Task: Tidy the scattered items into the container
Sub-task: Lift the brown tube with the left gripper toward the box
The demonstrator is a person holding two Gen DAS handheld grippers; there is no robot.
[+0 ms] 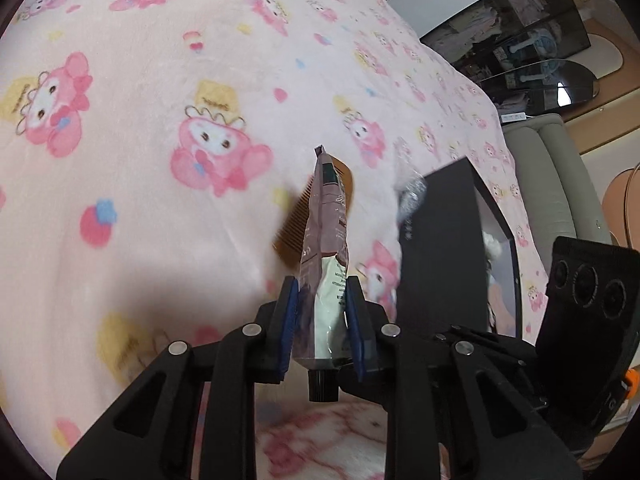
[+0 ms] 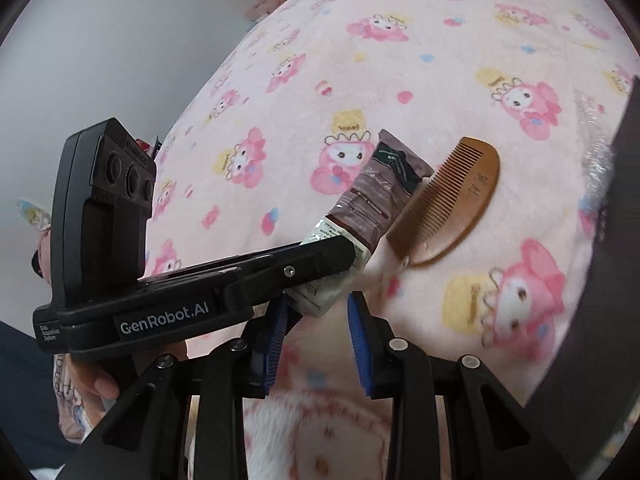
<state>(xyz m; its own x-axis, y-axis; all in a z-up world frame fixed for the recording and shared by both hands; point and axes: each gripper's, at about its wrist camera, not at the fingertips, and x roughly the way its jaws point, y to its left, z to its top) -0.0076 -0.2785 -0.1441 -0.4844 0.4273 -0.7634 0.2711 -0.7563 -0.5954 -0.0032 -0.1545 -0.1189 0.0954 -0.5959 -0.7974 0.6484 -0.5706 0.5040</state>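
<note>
My left gripper point(image 1: 322, 292) is shut on a brown and cream tube point(image 1: 326, 240) with a black cap, held above the pink blanket. The tube also shows in the right wrist view point(image 2: 372, 200), gripped by the left gripper's body point(image 2: 224, 296). A brown wooden comb point(image 2: 448, 204) lies on the blanket just right of the tube; in the left wrist view the comb point(image 1: 296, 220) sits partly behind the tube. A black box point(image 1: 444, 256), the container, stands to the right, with items inside. My right gripper point(image 2: 320, 316) is open and empty, just below the held tube.
The pink cartoon-print blanket point(image 1: 160, 80) covers the whole surface. A silvery crinkled item point(image 1: 412, 196) lies at the box's near corner. A beige padded headboard point(image 1: 556, 184) and a dark mirror lie beyond the bed's right edge. The box edge point(image 2: 616, 240) fills the right wrist view's right side.
</note>
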